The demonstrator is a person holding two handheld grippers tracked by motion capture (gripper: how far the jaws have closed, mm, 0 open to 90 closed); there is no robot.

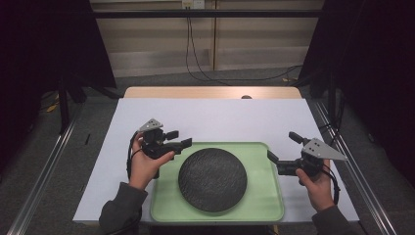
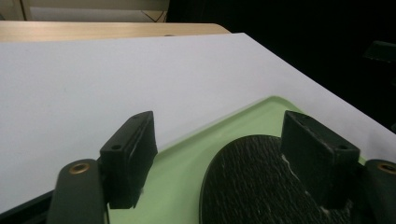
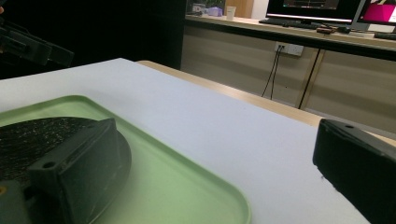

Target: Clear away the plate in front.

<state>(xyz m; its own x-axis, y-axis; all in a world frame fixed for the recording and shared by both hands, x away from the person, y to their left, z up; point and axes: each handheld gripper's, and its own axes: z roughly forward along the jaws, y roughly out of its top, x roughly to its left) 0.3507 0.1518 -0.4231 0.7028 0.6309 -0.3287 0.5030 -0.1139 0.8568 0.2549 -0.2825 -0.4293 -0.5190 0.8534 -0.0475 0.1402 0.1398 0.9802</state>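
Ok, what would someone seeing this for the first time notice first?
A round black plate lies in the middle of a pale green tray at the near edge of the white table. The left tongs and right tongs flank it, both open and empty, each held in a hand.

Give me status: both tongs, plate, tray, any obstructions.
Left tongs open, empty, at the tray's left edge. Right tongs open, empty, at its right edge. Black plate flat on green tray, untouched. Nothing in the way.
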